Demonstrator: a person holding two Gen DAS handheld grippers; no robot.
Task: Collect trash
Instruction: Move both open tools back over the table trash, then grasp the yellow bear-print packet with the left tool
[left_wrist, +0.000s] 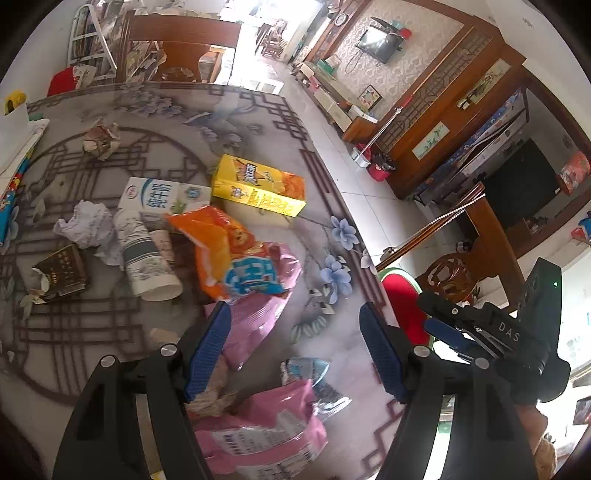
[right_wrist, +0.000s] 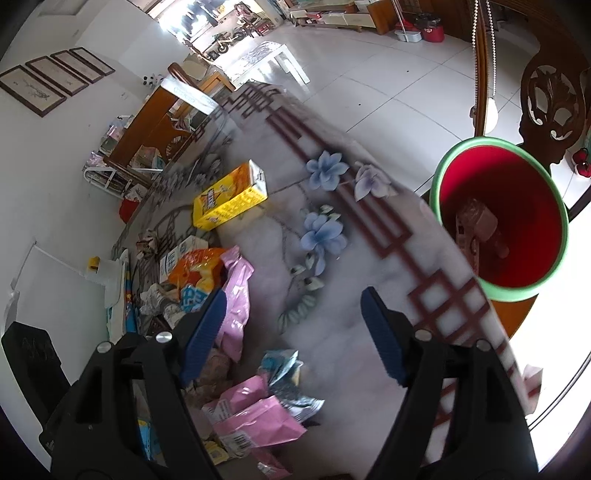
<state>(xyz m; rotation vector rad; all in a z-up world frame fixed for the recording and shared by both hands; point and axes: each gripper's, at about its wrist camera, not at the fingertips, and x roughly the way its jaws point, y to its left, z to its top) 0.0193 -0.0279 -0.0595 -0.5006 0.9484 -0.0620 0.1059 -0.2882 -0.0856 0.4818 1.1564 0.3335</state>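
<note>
**Both grippers empty over trash-strewn table, bin off right edge**

Left gripper (left_wrist: 295, 347) hangs over the table (left_wrist: 258, 122), jaws well apart, nothing between the pads. Pink wrapper (left_wrist: 258, 317) lies under its left finger; a second pink bag (left_wrist: 258, 432) sits nearer, between the fingers low in frame, not pinched. Orange snack bag (left_wrist: 225, 251) is just beyond the left fingertip, overlapping the pink wrapper. Farther: yellow box (left_wrist: 258, 184), milk carton (left_wrist: 162, 195) to its left, paper cup (left_wrist: 147, 254) on its side, crumpled white paper (left_wrist: 86, 223) and a dark brown packet (left_wrist: 62, 269) far left. Silver-blue wrapper (left_wrist: 314, 384) lies near, right of the pink bag.

Right gripper (right_wrist: 293, 328) is likewise wide open and holds nothing; bare tablecloth between its fingers. Trash pile is to its left and near, silver-blue wrapper (right_wrist: 284, 373) closest. Red bin with green rim (right_wrist: 498, 214) stands beyond the table's right edge, right of the right finger, with a brownish packet (right_wrist: 476, 229) inside.
</note>
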